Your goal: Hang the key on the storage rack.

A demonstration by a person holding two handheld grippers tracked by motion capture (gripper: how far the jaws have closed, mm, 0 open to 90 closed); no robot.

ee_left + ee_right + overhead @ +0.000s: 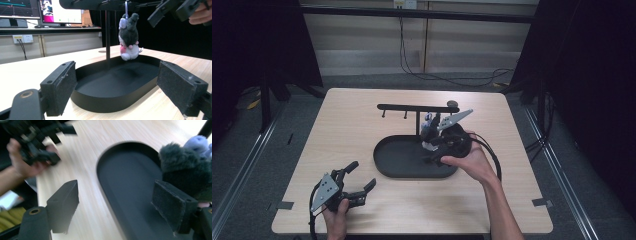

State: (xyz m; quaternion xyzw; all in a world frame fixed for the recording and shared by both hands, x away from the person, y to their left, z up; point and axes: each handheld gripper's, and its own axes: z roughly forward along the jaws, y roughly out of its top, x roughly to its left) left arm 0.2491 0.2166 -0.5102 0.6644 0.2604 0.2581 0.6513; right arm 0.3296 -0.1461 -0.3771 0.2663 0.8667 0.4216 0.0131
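A: Item one?
B: Small grey-and-white plush toy (128,37), hanging from the black T-shaped metal stand (107,32) over its black oval tray (110,100).
A: My grippers?
B: Right gripper (115,207): jaws wide apart, nothing held, toy just beside one pad. Left gripper (357,182): wide apart, empty, near the light wooden tabletop (352,115).

a light wooden table (352,115) on grey floor (242,165); beige wall panels (362,45); dark curtains (592,75) at both sides

The right tool (115,207) hangs wide open over a black oval tray (125,177) on the counter (85,147); a dark plush toy (185,170) sits just beyond one pad.
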